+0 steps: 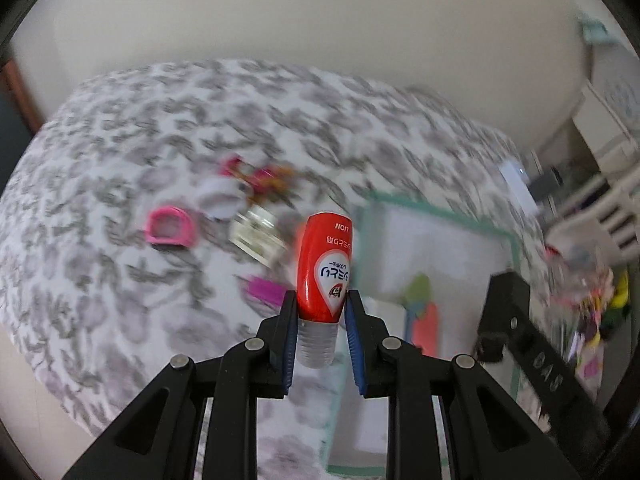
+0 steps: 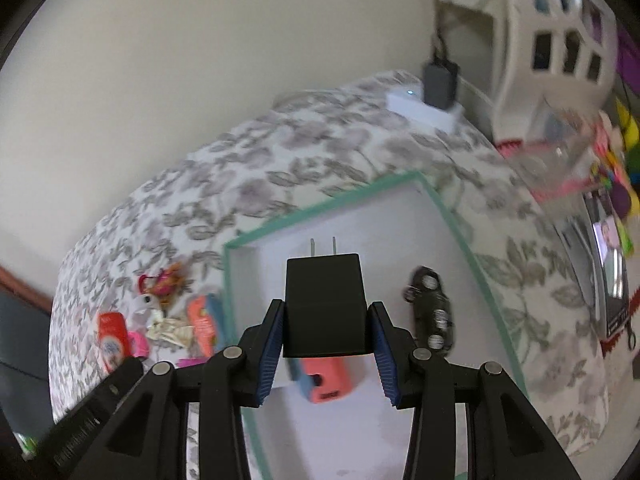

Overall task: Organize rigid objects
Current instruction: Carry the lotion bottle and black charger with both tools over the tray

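**Two items held above the tray: charger over the interior, bottle at its edge**

Right claw (image 2: 326, 320): clenched on a black cube-shaped wall charger (image 2: 324, 300), gripped by its two side faces, the two metal prongs pointed away from the claw. The charger was carried directly over the white, green-rimmed shallow tray (image 2: 320, 210) lying on the floral-patterned bench (image 2: 280, 152). Below it, inside the tray, an orange and blue block-shaped item (image 2: 326, 382) and a black toy car (image 2: 432, 308) were recorded.

Left claw (image 1: 320, 312): clenched on a small red plastic bottle with a clear cap (image 1: 326, 264), long axis in line with the fingers, cap toward the claw. The tray (image 1: 440, 248) lay to the right of the bottle, so a rightward carry was judged necessary.

Right hand judged nearer to release. Loose pink items (image 1: 170, 228) were noted on the bench, left of the tray.
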